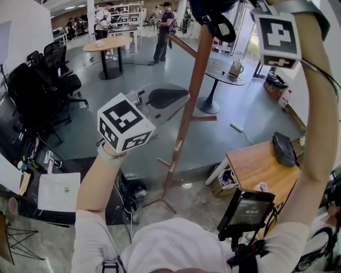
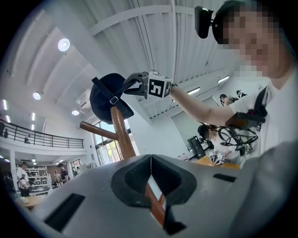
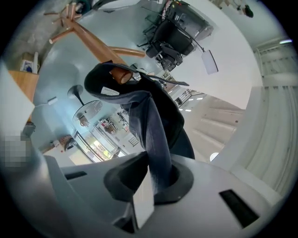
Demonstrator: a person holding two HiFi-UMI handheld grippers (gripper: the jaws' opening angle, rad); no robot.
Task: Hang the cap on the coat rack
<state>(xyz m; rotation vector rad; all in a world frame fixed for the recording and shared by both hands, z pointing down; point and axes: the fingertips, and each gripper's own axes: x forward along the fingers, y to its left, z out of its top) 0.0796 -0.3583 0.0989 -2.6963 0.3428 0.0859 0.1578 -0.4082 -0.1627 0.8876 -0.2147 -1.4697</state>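
Note:
A dark cap (image 1: 212, 11) sits over the top of the wooden coat rack (image 1: 187, 109), seen at the upper edge of the head view. My right gripper (image 3: 153, 173) is shut on the cap's grey-blue fabric (image 3: 150, 125), and the rack's top end (image 3: 119, 74) shows under the crown. In the left gripper view the cap (image 2: 103, 98) caps the pole (image 2: 122, 135), with the right gripper (image 2: 128, 87) pinching its edge. My left gripper (image 2: 151, 161) is shut with nothing between its pads, held lower at the left of the pole (image 1: 181, 99).
The rack's side pegs (image 1: 203, 118) stick out at mid height. A wooden desk (image 1: 256, 165) with a dark bag stands at the right. Round tables (image 1: 108, 43), office chairs (image 1: 50, 80) and standing people (image 1: 162, 29) fill the far floor.

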